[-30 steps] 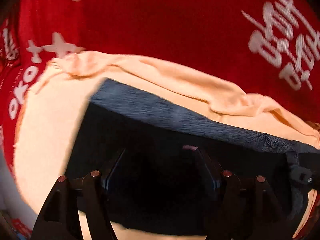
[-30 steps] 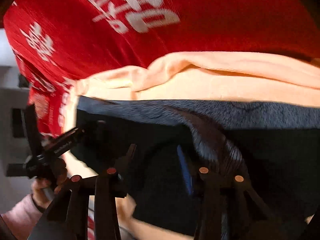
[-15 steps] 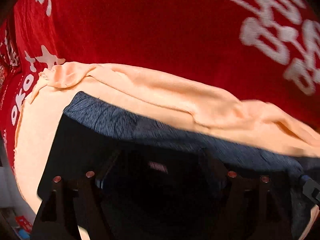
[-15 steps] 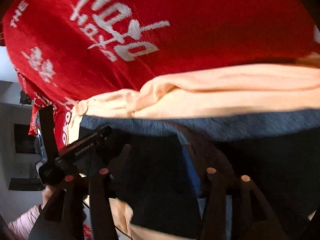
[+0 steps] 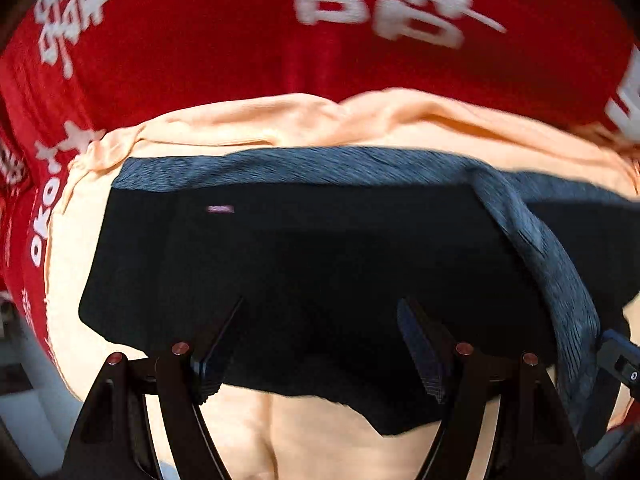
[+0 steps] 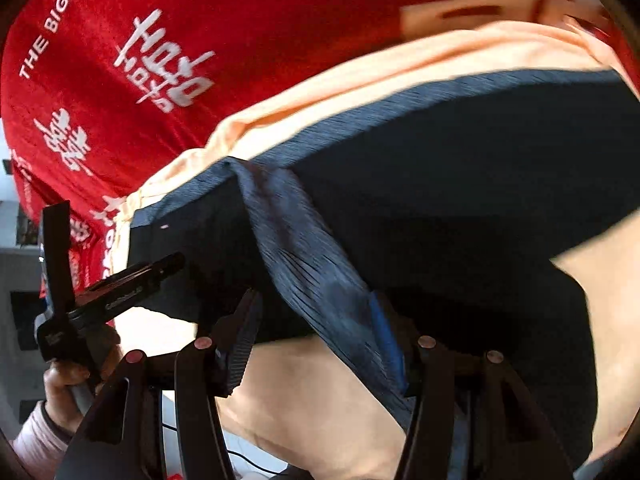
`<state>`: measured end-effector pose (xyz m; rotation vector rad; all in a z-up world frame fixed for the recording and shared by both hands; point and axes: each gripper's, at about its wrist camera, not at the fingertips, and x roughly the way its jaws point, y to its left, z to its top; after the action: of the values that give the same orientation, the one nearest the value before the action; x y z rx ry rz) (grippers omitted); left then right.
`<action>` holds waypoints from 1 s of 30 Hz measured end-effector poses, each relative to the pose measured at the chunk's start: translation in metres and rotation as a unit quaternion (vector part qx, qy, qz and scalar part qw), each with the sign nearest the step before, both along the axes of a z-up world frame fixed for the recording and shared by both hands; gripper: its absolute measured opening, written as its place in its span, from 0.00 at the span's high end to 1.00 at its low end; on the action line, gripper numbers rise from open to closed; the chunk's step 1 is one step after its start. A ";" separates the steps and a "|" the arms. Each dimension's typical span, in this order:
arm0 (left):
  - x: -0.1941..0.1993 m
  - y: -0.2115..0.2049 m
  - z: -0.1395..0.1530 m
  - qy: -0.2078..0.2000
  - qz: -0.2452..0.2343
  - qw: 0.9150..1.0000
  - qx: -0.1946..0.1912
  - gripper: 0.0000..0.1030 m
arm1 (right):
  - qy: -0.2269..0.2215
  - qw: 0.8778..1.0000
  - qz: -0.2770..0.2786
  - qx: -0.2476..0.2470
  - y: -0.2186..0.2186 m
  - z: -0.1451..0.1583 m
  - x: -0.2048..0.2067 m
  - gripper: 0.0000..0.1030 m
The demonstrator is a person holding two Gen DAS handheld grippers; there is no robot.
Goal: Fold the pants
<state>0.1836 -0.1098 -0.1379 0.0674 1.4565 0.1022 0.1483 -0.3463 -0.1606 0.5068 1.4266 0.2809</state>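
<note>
Jaws of the left gripper (image 5: 320, 344) stand well apart over the dark pants (image 5: 304, 264), pointing down at them; nothing sits pinched between the pads, and the fabric lies flat beneath the gap. Jaws of the right gripper (image 6: 316, 344) are also apart, and a grey-blue ribbed band (image 6: 304, 256) of the pants runs down between them and lies against the blue-edged right finger (image 6: 386, 332); whether that finger presses it I cannot tell, and the left finger stands clear of it. In the right wrist view, at lower left, a hand (image 6: 64, 396) in a pale pink sleeve holds the other gripper's handle by the near corner of the pants. Pants lie spread on a peach cloth (image 5: 280, 128), their ribbed waistband (image 5: 320, 164) along the far edge. Peach cloth bunches into a ridge just beyond the waistband. Farther off, a red cloth with white lettering (image 5: 208, 52) covers the surface beneath everything.
</note>
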 end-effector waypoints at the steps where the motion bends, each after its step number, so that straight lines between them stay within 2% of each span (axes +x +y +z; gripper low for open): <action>1: -0.003 -0.005 0.001 0.001 -0.008 1.000 0.000 0.25 | 0.001 1.000 -0.007 -0.002 -0.005 0.001 -0.006 0.41; 3: -0.008 -0.013 0.002 0.002 -0.025 1.000 0.000 0.25 | 0.004 1.000 -0.029 -0.003 -0.015 0.004 -0.022 0.36; 8: -0.026 -0.036 0.010 0.002 -0.067 0.998 -0.006 0.25 | 0.008 0.997 -0.070 -0.018 -0.035 0.006 -0.061 0.32; 15: -0.058 -0.074 0.014 0.008 -0.122 0.992 -0.015 0.25 | 0.020 0.987 -0.154 -0.030 -0.065 0.003 -0.135 0.31; 18: -0.067 -0.078 0.012 0.011 -0.142 0.990 -0.019 0.25 | 0.026 0.981 -0.189 -0.035 -0.078 -0.001 -0.168 0.31; 26: -0.095 -0.106 0.013 0.031 -0.186 0.980 -0.070 0.25 | 0.057 0.961 -0.260 -0.071 -0.111 -0.024 -0.245 0.31; 30: -0.105 -0.138 0.000 0.060 -0.198 0.973 -0.099 0.25 | 0.061 0.958 -0.271 -0.069 -0.124 -0.040 -0.263 0.31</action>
<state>0.0785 -0.2474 -0.1379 0.2026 1.5408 -0.3782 -0.1148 -0.4704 -0.2003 0.7856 1.3564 -0.2924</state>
